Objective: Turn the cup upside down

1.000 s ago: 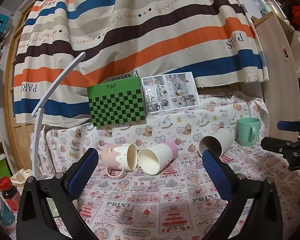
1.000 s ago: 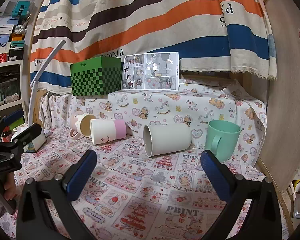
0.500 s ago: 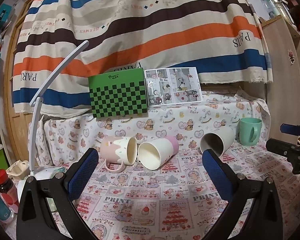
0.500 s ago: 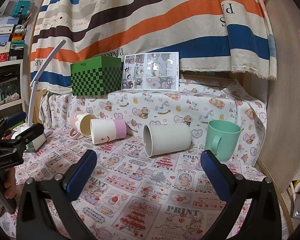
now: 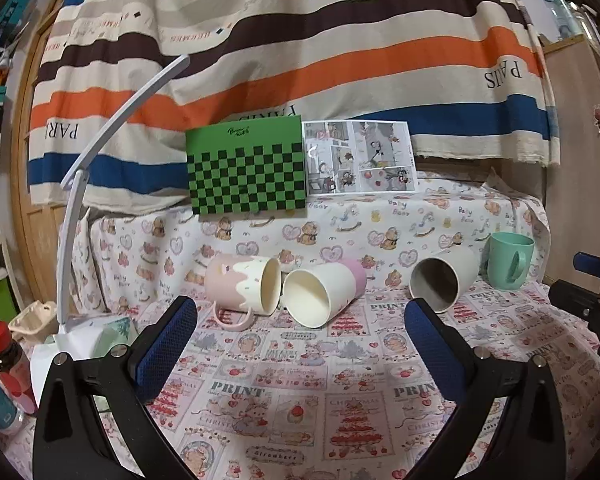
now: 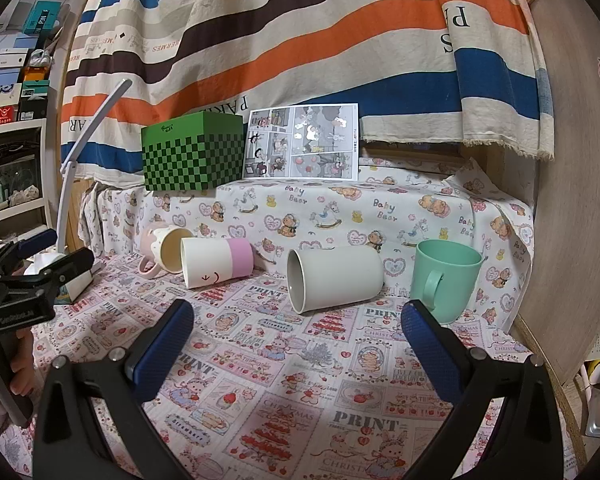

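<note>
Right wrist view showed the right tool (image 6: 298, 322) spread wide above the tabletop (image 6: 300, 380), empty; the left tool (image 5: 300, 320) was spread too, facing the lying cups.

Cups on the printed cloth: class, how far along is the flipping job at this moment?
Done: nothing; no cup stands upside down. The pink mug, pink-banded cup and grey cup lie sideways; the green mug stands upright. In hand: nothing; left gripper and right gripper are open. Left: grasp and invert.
</note>
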Demonstrator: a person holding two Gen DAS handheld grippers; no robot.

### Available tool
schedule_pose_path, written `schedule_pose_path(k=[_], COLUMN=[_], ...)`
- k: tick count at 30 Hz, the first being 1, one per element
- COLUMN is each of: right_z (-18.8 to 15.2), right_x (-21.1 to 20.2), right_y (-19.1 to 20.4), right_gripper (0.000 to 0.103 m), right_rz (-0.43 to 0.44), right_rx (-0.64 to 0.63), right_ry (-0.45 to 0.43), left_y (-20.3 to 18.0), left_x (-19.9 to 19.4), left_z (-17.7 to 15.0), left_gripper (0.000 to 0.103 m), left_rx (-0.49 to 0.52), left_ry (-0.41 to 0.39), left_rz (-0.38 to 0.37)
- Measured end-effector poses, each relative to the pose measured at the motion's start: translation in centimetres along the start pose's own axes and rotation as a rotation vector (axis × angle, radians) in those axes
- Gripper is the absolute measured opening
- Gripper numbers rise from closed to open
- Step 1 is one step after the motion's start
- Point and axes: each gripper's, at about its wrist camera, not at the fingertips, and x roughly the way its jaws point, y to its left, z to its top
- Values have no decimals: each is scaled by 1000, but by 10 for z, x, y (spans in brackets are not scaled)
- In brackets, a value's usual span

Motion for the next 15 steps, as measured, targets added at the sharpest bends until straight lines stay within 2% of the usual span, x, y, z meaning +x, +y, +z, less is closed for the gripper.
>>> schedule_pose_path(k=[10, 15], right_z=[0, 0], right_x=[0, 0], right_y=[0, 0], right_gripper=[103, 103], right_rz=[0, -1], right_rx=[0, 0], right_ry=[1, 1], left_y=[3, 3], left_x=[9, 6], left_z=[0, -1], left_gripper=[103, 103], left_rx=[-20, -17], left_ry=[38, 27], left_rz=[8, 3])
